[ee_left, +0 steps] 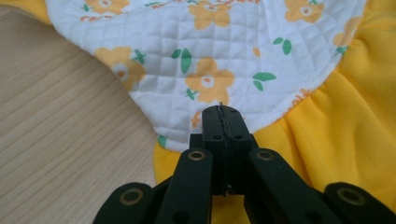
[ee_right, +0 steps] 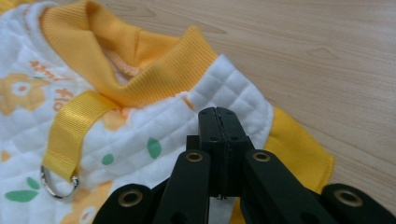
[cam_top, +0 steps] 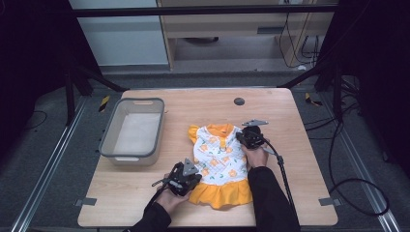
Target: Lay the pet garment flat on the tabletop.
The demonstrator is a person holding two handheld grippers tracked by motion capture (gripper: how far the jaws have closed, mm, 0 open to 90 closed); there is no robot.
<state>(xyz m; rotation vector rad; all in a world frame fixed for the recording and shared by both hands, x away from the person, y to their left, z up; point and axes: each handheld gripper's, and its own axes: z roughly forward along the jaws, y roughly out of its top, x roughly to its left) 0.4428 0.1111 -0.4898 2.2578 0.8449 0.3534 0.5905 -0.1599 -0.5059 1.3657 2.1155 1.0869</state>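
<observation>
While the small white quilted dress point(cam_top: 219, 159) with orange flowers and skirt lies flat on the wooden table point(cam_top: 290, 145), the left gripper point(ee_left: 222, 114) at its hem and the right gripper point(ee_right: 217, 116) at its shoulder sit fully closed, empty, probably placed to fold it.

Light wooden table point(cam_top: 290, 159), square top, small dark round disc point(cam_top: 239, 101) near far edge. Grey plastic bin point(cam_top: 112, 140) sits on left part. White-and-orange flowered pet dress point(cam_top: 218, 162) lies flat at centre-front, collar toward far side, orange skirt toward near edge.
</observation>
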